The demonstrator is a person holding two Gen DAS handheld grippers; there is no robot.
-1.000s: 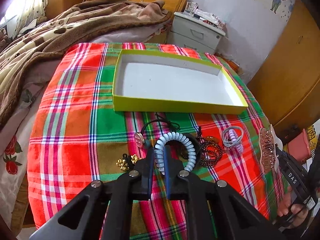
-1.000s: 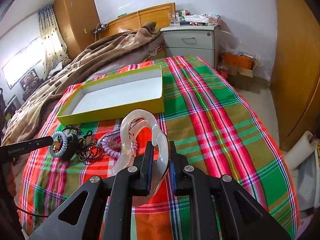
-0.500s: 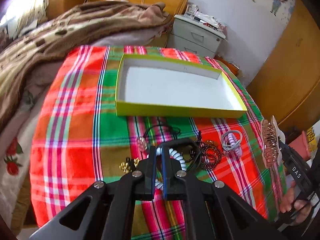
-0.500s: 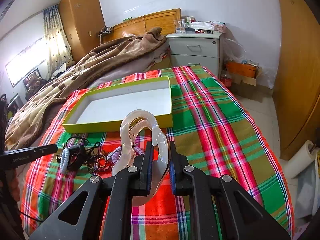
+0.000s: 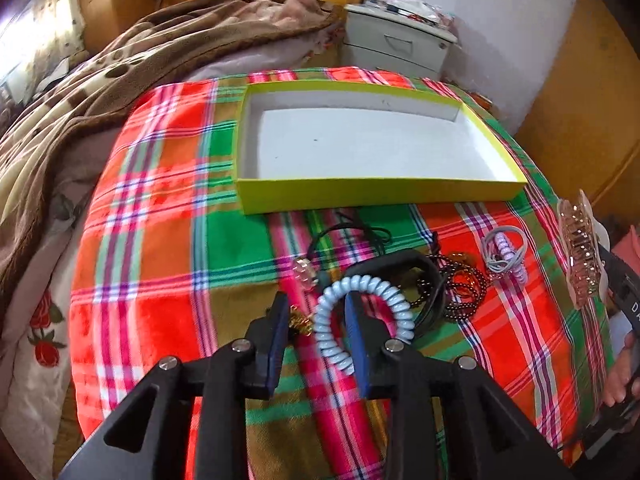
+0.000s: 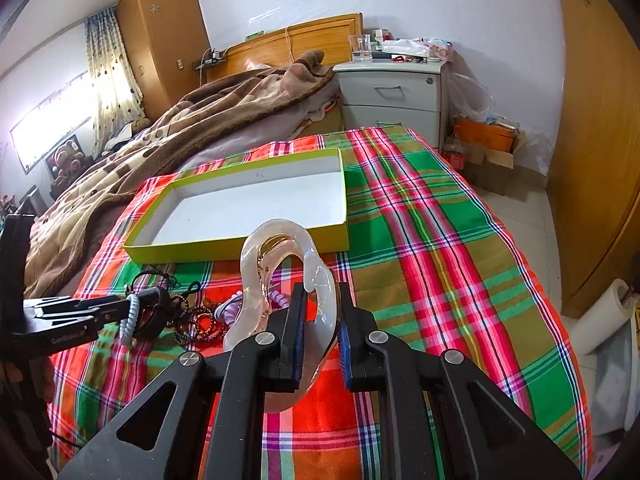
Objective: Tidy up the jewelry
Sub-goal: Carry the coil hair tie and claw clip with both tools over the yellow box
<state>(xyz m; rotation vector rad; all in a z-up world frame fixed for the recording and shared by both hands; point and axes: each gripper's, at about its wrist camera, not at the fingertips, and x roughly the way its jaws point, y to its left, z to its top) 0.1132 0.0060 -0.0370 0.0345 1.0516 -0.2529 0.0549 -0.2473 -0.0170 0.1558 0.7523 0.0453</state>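
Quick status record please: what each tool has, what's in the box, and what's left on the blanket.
left tool: open, fingers straddling one side of the pale blue spiral hair tie
right tool: shut on the clear pink hair claw clip
yellow-green box: nothing inside
plaid blanket: lilac spiral hair tie, dark beaded bracelets, black cord necklace, gold piece

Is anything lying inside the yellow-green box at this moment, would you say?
No, the yellow-green box shows only its bare white floor in the left wrist view.
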